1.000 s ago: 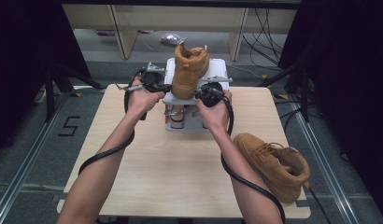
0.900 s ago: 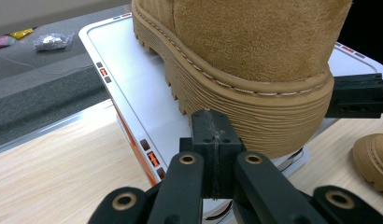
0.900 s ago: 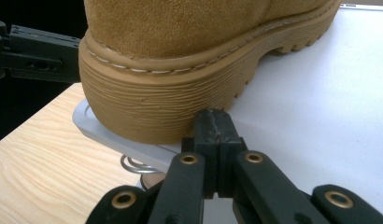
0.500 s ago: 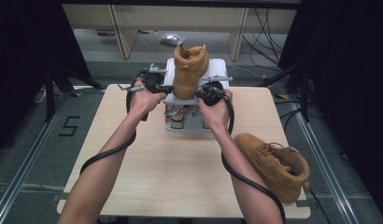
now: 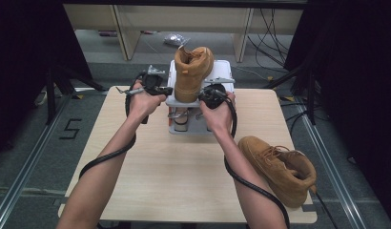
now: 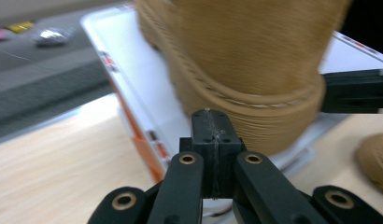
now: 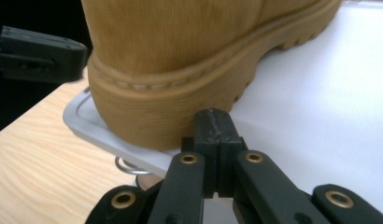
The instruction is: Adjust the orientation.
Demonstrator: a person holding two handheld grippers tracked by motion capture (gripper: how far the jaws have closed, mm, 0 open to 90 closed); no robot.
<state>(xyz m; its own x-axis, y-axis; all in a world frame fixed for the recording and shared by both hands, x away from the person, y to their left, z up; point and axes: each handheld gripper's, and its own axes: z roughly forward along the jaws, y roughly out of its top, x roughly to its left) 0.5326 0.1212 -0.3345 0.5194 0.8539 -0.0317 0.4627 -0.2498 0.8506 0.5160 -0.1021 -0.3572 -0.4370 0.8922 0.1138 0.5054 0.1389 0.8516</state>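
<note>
Tan boot (image 5: 192,71) was flanked on the white platform (image 5: 223,69) by the left gripper (image 5: 161,89) and right gripper (image 5: 209,93), both closed on nothing.

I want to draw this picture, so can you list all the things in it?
Boot on box: one, tan, standing on the white box at the table's far edge.
Boot on table: one, tan, lying at the near right corner.
Box: one, white, far middle of the table.
Table: one, light wood.
Left gripper: one, black, shut, beside the boot's heel.
Right gripper: one, black, shut, at the heel's other side.
</note>
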